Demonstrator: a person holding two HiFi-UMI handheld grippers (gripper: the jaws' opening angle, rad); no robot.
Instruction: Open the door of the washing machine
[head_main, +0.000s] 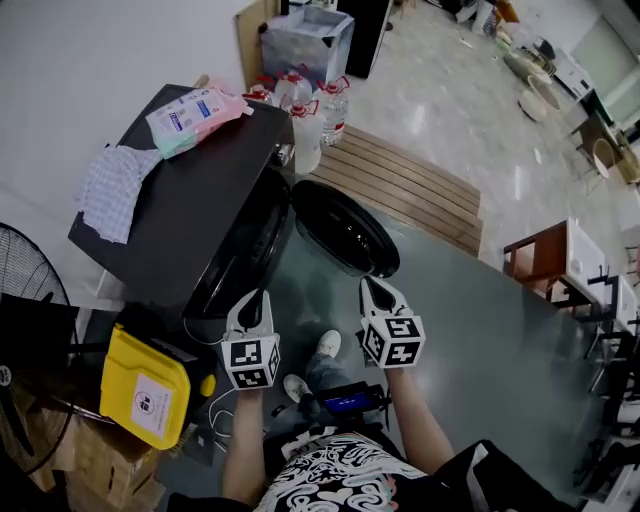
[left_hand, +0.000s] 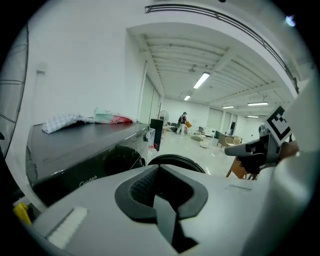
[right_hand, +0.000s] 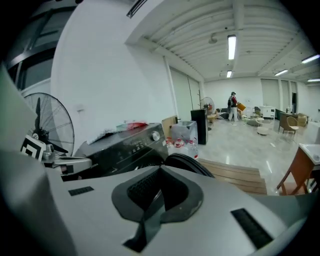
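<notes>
The dark front-loading washing machine (head_main: 190, 215) stands at the left, and its round door (head_main: 345, 228) hangs swung wide open to the right of the drum opening. My left gripper (head_main: 258, 296) is shut and empty, just in front of the machine's lower front. My right gripper (head_main: 366, 284) is also shut and empty, close below the open door's rim. In the left gripper view the machine (left_hand: 85, 150) and the door's rim (left_hand: 175, 161) show beyond the closed jaws (left_hand: 159, 167). The right gripper view shows the control panel (right_hand: 125, 147) and door (right_hand: 185, 162) past its closed jaws (right_hand: 161, 170).
A pink pack (head_main: 195, 115) and a checked cloth (head_main: 112, 190) lie on the machine's top. Water bottles (head_main: 310, 115) stand behind it, next to a slatted wooden platform (head_main: 410, 190). A yellow box (head_main: 145, 388) and a fan (head_main: 25, 290) are at the left, a wooden table (head_main: 545, 255) at the right.
</notes>
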